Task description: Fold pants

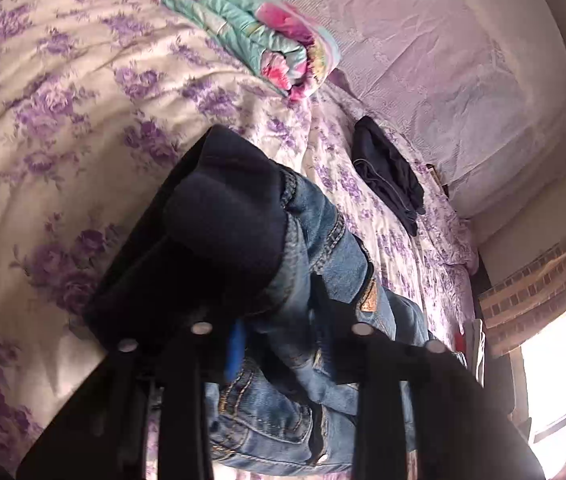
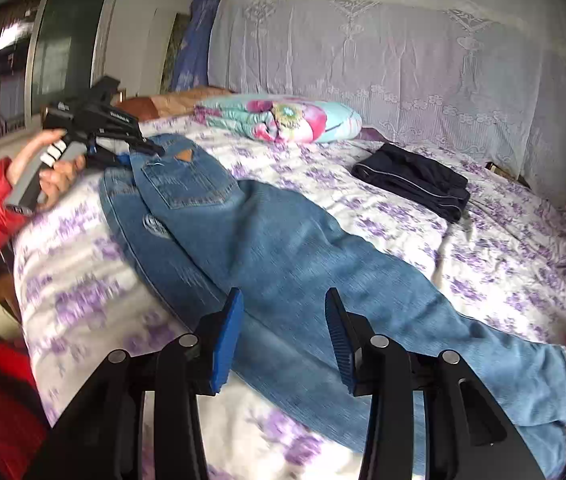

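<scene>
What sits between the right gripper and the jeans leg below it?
Nothing visible. The right gripper is open over the jeans, only bare denim between its pads. The folded dark pants and the rolled quilt lie well clear, farther up the bed.

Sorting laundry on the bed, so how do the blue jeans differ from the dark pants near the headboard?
The jeans are light blue denim; the dark pants are navy. The jeans lie stretched out full length; the dark pants are folded compact. The left gripper grips the jeans' waist; nothing touches the dark pants. Both rest on the floral bedspread.
</scene>
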Demonstrator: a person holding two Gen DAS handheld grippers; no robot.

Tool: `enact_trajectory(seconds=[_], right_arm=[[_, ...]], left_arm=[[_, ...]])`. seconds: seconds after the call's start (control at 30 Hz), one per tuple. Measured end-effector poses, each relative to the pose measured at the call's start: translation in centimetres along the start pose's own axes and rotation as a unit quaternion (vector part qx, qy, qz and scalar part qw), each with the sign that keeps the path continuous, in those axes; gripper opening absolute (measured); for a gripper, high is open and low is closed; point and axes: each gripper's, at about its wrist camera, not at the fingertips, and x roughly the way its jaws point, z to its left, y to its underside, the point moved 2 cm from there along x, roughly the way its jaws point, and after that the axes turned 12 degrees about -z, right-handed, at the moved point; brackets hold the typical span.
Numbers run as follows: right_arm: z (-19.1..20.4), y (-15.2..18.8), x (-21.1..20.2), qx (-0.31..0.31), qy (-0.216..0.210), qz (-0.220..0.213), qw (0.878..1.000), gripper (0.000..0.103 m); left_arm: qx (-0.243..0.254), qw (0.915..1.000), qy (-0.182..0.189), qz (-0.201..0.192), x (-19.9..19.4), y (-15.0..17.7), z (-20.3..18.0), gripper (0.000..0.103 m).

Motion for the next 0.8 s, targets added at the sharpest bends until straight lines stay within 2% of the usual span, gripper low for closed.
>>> enact_trajectory(seconds=[0.17, 0.27, 0.37, 0.43, 0.53, 0.6, 0.67, 0.73, 0.8], right_arm=[[-0.1, 0.9, 1.4, -0.042, -0.005, 0.036, 0.998, 0.043], [0.9, 1.3, 3.3, -0.085, -0.011, 0.058, 0.995, 0.043], [1.5, 1.3, 4.6, -0.126, 0.006, 0.061, 0.990, 0.042], [1.3, 0.6, 4.3, -0.129, 0.016, 0.051, 0.990, 0.003], [0.3, -1.0, 1.5, -0.106, 0.032, 0.008, 0.994, 0.003], [0.3, -1.2, -0.3, -0.101, 0.029, 0.003, 0.994, 0.003], [1.4, -0.1, -1.5, -0.112, 0.014, 0.016, 0.994, 0.003], [3.0, 2.2, -0.8, -0.135, 0.004, 0.051, 0.989, 0.003], [4.2, 4.0, 0.3, -0.172, 0.018, 0.070, 0.982, 0.004]], left_arm=[[-0.029, 0.9985, 0.047, 0.003, -1.7, -0.4, -0.3, 0.016], [-0.025, 0.9981, 0.056, 0.005, -1.9, -0.7, -1.6, 0.015], [-0.025, 0.9982, 0.054, 0.006, -1.8, -1.1, -2.1, 0.014], [-0.026, 0.9982, 0.053, 0.009, -1.9, -1.0, -2.0, 0.014], [-0.021, 0.9984, 0.051, 0.007, -2.8, -0.3, -1.8, 0.014], [-0.004, 0.9989, 0.046, 0.006, -3.7, 0.5, -1.7, 0.013], [0.017, 0.9991, 0.037, 0.011, -4.6, 1.9, -1.1, 0.013], [0.025, 0.9992, 0.022, 0.024, -4.5, 3.3, 0.3, 0.014], [0.011, 0.9991, 0.027, 0.030, -4.2, 4.2, 1.9, 0.014]])
